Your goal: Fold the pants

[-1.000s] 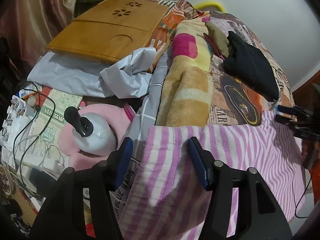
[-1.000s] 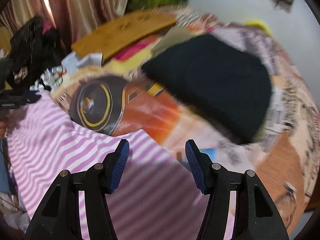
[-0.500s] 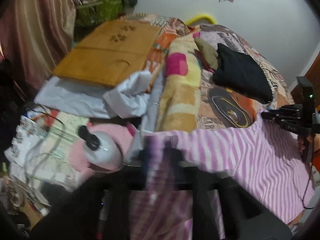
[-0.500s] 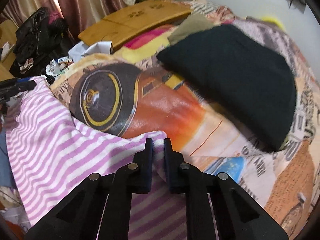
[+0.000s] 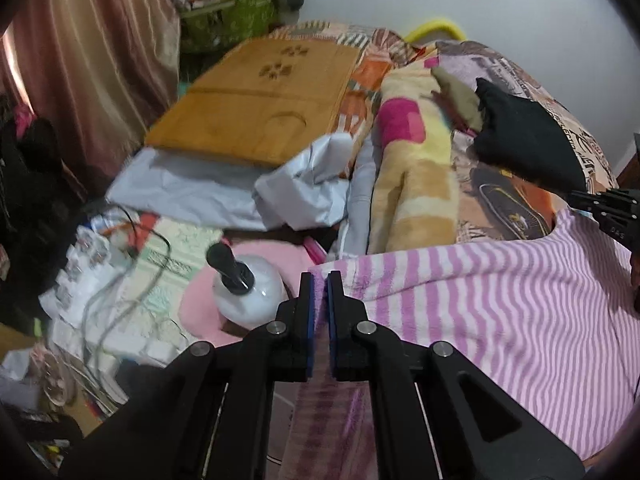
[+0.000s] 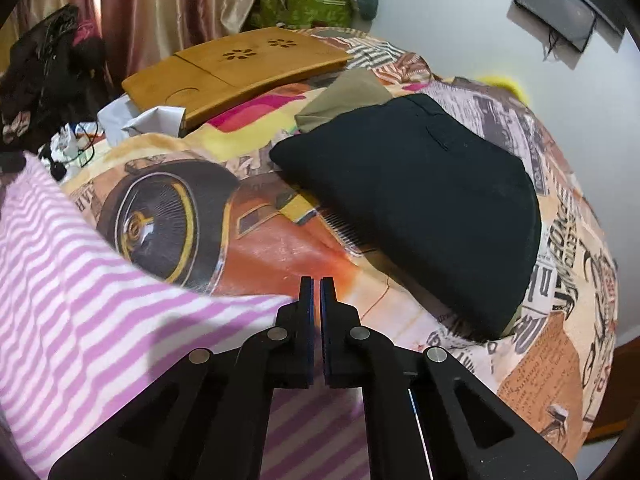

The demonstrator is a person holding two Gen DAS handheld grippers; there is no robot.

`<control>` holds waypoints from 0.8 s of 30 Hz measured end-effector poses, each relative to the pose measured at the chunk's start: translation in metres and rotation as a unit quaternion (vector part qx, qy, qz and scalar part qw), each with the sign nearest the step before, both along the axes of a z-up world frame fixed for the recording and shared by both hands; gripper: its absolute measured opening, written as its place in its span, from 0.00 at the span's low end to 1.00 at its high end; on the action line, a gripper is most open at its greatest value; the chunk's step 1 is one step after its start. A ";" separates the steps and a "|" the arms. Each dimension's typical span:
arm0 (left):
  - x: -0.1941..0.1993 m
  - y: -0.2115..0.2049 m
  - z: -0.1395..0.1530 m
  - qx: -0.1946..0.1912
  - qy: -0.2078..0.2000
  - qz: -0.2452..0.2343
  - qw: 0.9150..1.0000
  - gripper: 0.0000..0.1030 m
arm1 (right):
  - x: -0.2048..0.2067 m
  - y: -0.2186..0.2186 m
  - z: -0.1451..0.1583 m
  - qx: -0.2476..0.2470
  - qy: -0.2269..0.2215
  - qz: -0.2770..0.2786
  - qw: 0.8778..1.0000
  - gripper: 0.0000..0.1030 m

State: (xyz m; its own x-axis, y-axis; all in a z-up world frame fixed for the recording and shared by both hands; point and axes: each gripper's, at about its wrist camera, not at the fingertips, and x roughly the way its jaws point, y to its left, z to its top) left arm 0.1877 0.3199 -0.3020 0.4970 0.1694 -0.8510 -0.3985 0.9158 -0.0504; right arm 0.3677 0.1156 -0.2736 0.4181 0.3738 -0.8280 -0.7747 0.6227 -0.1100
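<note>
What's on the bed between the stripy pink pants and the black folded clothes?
Only bare bedspread with a car print lies between the striped pants and the black folded clothes, clearest in the right wrist view.

A folded black garment lies on the car-print bedspread. Far left, a wooden lap tray rests partly on crumpled grey cloth. A white round bottle sits on something pink, near tangled cables.

Bottle left — black clothes ahead.
</note>
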 end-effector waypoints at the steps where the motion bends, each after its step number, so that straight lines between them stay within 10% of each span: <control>1: 0.001 0.003 -0.002 -0.006 0.005 0.006 1.000 0.08 | 0.002 -0.002 0.001 0.005 0.009 -0.004 1.000 0.02; 11: -0.027 -0.016 0.060 0.037 -0.044 0.010 0.998 0.26 | -0.027 -0.053 0.050 0.046 0.009 -0.032 0.998 0.15; 24: -0.035 -0.166 0.120 0.045 -0.122 -0.142 0.981 0.47 | -0.133 -0.217 0.112 0.111 -0.072 -0.164 0.978 0.46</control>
State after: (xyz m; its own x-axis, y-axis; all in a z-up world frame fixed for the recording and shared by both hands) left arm 0.1522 0.1542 -0.1818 0.7225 0.0640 -0.6884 -0.1128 0.9933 -0.0260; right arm 0.2348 -0.1013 -0.1614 0.6520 0.3638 -0.6653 -0.5158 0.8559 -0.0375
